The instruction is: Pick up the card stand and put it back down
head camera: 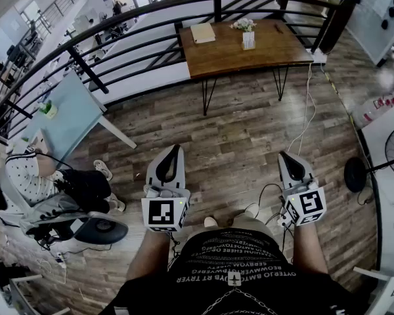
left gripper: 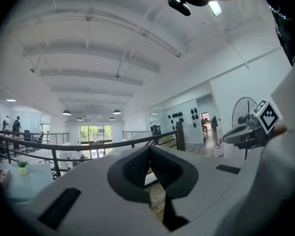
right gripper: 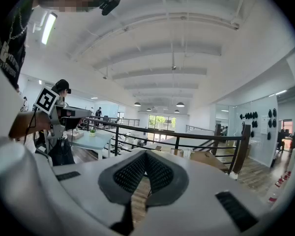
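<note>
White two-jaw left gripper (head camera: 176, 149) and right gripper (head camera: 284, 156) are both sitting fully closed, gripping nothing, well short of the brown wooden table (head camera: 276, 52). The tan rectangular card stand (head camera: 202, 33), if that's it, is lying there. It's looking light, stiff and tippy, so I'd be pinching one edge.

Your right tool (right gripper: 145, 154) fills the lower field. Its two jaws are pressed together, the ribbed pads meeting along one seam with nothing between them. Past the tips you see a brown wooden table (right gripper: 206, 157) and a black railing (right gripper: 187, 140) crossing the field. At left, your left tool (right gripper: 87, 112) is held about level, its marker cube (right gripper: 46, 100) turned toward you. Near it stands a pale blue table (right gripper: 99, 137) bearing a small potted plant (right gripper: 92, 130). Pendant lamps (right gripper: 180, 104) hang from the white beamed ceiling (right gripper: 162, 48).
</note>
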Demonstrator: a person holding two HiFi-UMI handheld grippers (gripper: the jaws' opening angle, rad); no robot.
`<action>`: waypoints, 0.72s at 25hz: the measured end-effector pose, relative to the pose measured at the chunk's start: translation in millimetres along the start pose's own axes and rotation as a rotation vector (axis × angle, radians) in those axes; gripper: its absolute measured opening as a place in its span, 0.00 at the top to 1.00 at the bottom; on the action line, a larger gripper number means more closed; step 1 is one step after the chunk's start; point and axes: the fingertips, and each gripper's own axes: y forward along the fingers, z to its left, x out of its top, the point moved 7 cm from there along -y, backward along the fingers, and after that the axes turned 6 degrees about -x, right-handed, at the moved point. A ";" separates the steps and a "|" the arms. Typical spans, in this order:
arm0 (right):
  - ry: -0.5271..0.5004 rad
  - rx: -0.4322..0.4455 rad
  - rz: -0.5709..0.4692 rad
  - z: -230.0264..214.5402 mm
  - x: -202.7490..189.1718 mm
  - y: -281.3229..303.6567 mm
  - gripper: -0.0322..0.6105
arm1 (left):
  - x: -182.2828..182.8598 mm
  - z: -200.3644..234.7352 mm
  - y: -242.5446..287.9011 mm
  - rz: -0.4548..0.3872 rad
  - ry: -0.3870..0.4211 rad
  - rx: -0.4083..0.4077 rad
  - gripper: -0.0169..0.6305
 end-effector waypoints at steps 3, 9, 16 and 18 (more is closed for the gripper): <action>-0.006 0.001 -0.003 5.8 6.8 3.3 0.93 | -1.0 8.0 -5.4 0.008 0.001 0.013 0.93; -0.001 -0.004 0.005 15.5 13.1 2.9 0.93 | -5.3 12.6 -8.3 0.033 -0.002 -0.015 0.93; 0.025 -0.039 0.030 22.4 3.1 -17.6 0.93 | -14.3 1.2 -17.5 0.024 0.007 -0.048 0.93; 0.021 -0.053 0.037 22.1 8.7 -16.4 0.93 | -10.0 5.1 -11.7 0.015 0.005 -0.065 0.93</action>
